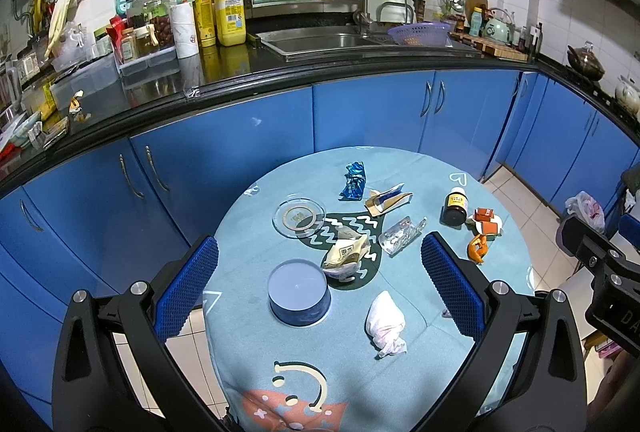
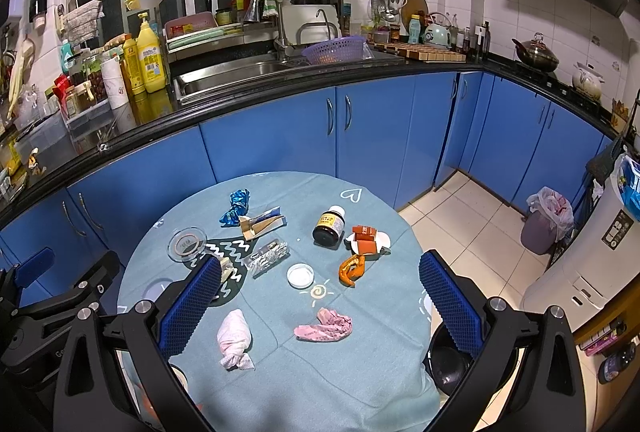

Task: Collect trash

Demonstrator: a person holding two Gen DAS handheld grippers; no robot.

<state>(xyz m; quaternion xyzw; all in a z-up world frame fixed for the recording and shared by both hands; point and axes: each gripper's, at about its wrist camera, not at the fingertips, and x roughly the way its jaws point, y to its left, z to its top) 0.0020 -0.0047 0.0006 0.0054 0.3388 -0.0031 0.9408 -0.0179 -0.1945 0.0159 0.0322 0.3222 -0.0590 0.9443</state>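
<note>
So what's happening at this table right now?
A person holds two grippers above a round table strewn with trash. Both the left gripper and right gripper are open and empty. A blue foil wrapper, pink crumpled wrapper and white tissue wad lie uncollected; nothing is grasped yet.

Hardly any lettering can be read. The dark brown glass bottle with a white cap [image 2: 329, 227], near the far right edge of the desk, carries a yellow label whose print is too small to make out. The tall yellow pump bottle [image 1: 229, 12] on the black kitchen counter bears a barcode and blurred print. The black body of the other gripper at the right edge of the left wrist view [image 1: 616, 306] shows the pale letters "DA", cut off
</note>
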